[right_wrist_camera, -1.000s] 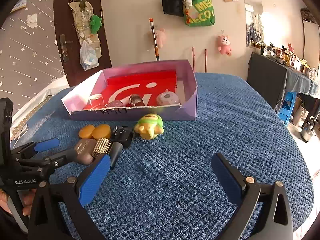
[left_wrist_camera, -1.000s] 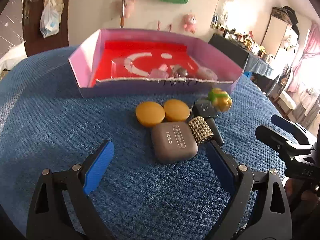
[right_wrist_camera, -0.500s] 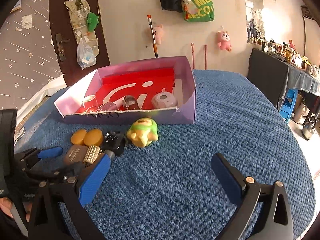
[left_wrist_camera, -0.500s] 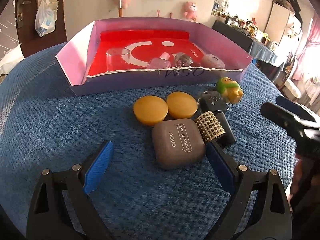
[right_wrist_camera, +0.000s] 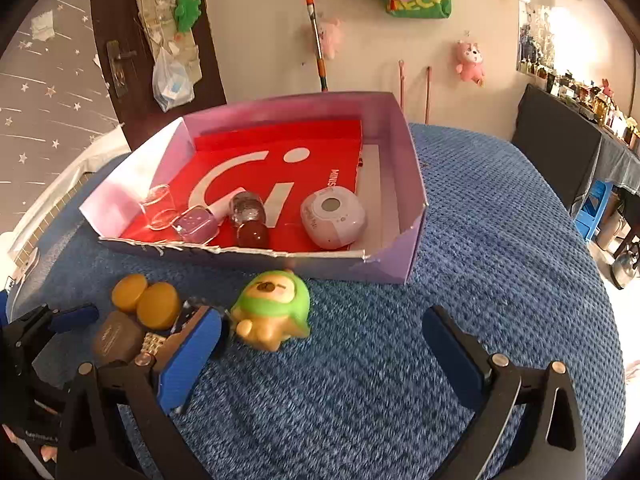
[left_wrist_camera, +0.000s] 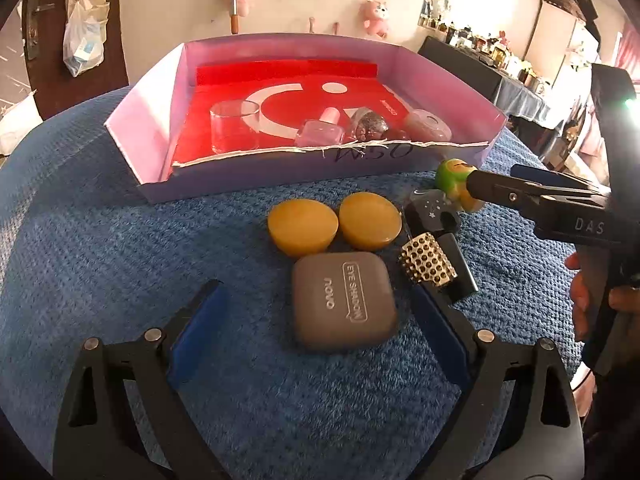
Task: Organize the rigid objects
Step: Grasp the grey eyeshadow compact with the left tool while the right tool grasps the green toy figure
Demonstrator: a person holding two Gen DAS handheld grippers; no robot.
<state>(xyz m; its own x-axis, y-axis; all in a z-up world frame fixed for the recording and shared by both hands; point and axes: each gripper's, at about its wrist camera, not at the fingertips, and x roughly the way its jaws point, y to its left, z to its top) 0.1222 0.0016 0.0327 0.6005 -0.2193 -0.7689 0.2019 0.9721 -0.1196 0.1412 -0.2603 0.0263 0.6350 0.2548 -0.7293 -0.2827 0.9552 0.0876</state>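
A purple-walled box (left_wrist_camera: 154, 120) (right_wrist_camera: 400, 266) with a red floor holds a clear glass (left_wrist_camera: 234, 126), a nail polish bottle (left_wrist_camera: 320, 132) and a pink round gadget (right_wrist_camera: 334, 216). In front of it lie two orange discs (left_wrist_camera: 300, 228), a grey eye shadow case (left_wrist_camera: 344, 300), a black stick with a gold studded band (left_wrist_camera: 430, 266) and a green-and-yellow toy (right_wrist_camera: 272, 312). My left gripper (left_wrist_camera: 314, 292) is open, with the case between its fingertips but not touching them. My right gripper (right_wrist_camera: 322, 316) is open and empty, its left pad beside the toy.
Everything rests on a blue textured cloth (right_wrist_camera: 480, 240) over a round surface. A person's hand (left_wrist_camera: 580, 304) holds the right gripper (left_wrist_camera: 500, 180) at the right edge of the left wrist view. A dark door (right_wrist_camera: 132, 40) and a wall with hung toys stand behind.
My right gripper has moved forward and left towards the toy, which now sits at its left pad. The left gripper has only tilted a little; the case lies slightly deeper between its fingers.
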